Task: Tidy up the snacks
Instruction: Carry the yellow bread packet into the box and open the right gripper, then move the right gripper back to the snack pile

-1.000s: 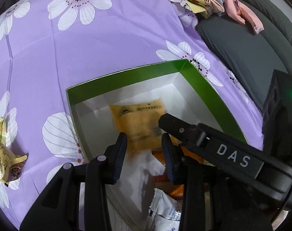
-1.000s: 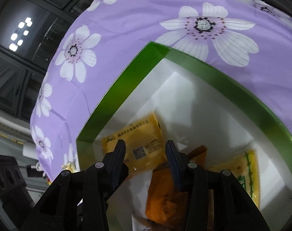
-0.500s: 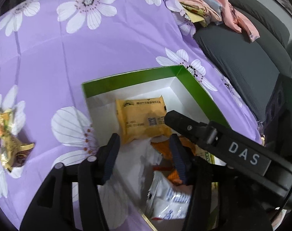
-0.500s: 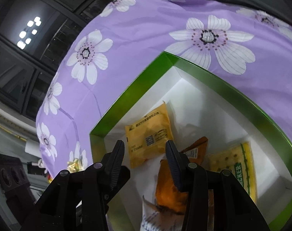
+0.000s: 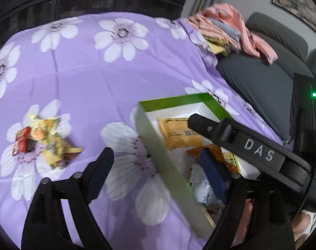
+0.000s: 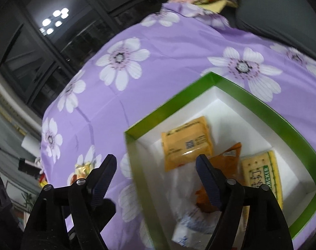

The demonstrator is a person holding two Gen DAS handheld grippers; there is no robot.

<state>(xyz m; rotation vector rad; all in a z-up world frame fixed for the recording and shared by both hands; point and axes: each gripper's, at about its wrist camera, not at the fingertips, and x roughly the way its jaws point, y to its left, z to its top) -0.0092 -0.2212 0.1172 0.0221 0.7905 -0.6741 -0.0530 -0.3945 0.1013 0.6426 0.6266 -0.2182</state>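
A purple flower-print cloth [image 5: 78,79] covers the bench. On it sits a green-rimmed white cardboard box [image 6: 268,112] holding an orange-yellow snack packet [image 6: 187,143]. Left gripper [image 5: 158,166] and right gripper [image 6: 155,175] hover, jaws just spread, released, nothing between them.

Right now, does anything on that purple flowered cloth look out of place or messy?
Yes. A small heap of wrapped snacks lies loose on the purple flowered cloth, apart from the green-rimmed white box where a yellow packet, orange packet and cracker pack already lie.
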